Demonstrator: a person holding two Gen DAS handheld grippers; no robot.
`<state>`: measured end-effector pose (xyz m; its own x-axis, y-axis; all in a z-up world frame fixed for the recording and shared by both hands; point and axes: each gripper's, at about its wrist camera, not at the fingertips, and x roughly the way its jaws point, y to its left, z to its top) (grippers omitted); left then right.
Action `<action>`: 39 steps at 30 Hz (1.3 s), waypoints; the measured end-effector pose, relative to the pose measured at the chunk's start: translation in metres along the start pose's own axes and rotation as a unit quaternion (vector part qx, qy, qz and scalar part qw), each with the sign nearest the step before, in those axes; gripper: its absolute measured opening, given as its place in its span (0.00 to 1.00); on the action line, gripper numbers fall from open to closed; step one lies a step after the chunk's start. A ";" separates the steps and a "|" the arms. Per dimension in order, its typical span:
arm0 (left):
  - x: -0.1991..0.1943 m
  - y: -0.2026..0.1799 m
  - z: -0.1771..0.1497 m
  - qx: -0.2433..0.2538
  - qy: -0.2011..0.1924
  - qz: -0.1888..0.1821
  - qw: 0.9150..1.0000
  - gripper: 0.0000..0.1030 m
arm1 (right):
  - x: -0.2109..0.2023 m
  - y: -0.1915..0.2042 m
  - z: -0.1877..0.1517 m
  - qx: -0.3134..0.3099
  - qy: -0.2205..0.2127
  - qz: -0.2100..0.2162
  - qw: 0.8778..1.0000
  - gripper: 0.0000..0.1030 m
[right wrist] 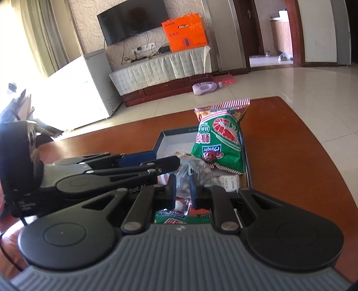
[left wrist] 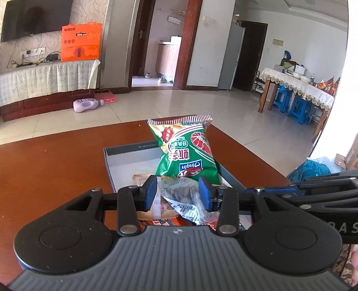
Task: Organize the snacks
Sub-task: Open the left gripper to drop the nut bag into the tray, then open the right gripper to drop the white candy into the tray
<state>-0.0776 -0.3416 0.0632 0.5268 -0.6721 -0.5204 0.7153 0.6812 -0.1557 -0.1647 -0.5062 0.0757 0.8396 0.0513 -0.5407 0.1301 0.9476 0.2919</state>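
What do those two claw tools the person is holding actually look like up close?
The left gripper and right gripper match: matte black plastic linkage arms with silver rivets, round black discs on either side, a ribbed grey base plate with a small logo, and blue pads on the fingers. Pale lettering marks the body of each, seen from the other's camera. A black cable trails beside the left one in the right wrist view.

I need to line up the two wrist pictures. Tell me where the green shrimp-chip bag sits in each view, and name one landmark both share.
Left wrist: the green shrimp-chip bag stands centre frame, leaning over the box's far right part, beyond the left gripper.
Right wrist: right of centre, against the box's right wall, beyond the right gripper.
Shared landmark: the orange box beside the TV.
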 end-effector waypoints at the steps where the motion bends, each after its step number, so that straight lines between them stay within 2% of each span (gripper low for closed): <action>1: 0.000 0.000 -0.001 0.000 0.001 0.001 1.000 0.52 | 0.002 -0.001 0.000 0.002 0.003 -0.005 1.000 0.16; 4: 0.000 0.002 -0.003 0.002 0.010 -0.002 1.000 0.59 | 0.006 -0.005 -0.002 0.009 0.014 -0.016 1.000 0.17; 9: 0.002 0.002 -0.010 0.011 0.024 0.002 1.000 0.60 | 0.009 -0.008 -0.003 0.008 0.024 -0.015 1.000 0.17; 11: 0.003 0.001 -0.011 0.013 0.024 0.006 1.000 0.65 | 0.009 -0.007 -0.003 0.005 0.023 -0.015 1.000 0.17; 14: 0.000 0.002 -0.011 0.013 0.018 0.034 0.999 0.80 | 0.009 -0.007 -0.004 -0.001 0.023 -0.019 1.000 0.17; 17: -0.005 0.004 -0.006 0.027 0.017 0.080 0.996 0.86 | 0.005 -0.005 -0.004 -0.004 0.026 -0.006 1.000 0.17; 19: -0.009 0.006 -0.005 0.035 0.009 0.099 0.994 0.89 | 0.002 0.004 -0.005 -0.036 0.045 0.010 0.998 0.17; 23: -0.016 0.015 -0.002 0.023 -0.002 0.103 0.994 0.98 | -0.010 0.028 -0.013 -0.117 0.062 0.022 0.991 0.17; 27: -0.025 0.019 0.000 0.007 -0.018 0.104 0.994 1.00 | -0.023 0.039 -0.021 -0.138 0.058 0.030 0.988 0.17; 34: -0.040 0.024 -0.002 -0.018 -0.008 0.131 0.991 1.00 | -0.019 0.046 -0.030 -0.142 0.058 0.006 0.988 0.20; 39: -0.060 0.025 -0.002 -0.024 -0.022 0.137 0.990 1.00 | -0.009 0.057 -0.039 -0.176 0.054 -0.026 0.982 0.23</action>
<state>-0.0919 -0.2837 0.0888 0.7192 -0.4708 -0.5109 0.5205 0.8523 -0.0527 -0.1852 -0.4404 0.0665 0.7732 0.0155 -0.6339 -0.0361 0.9992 -0.0195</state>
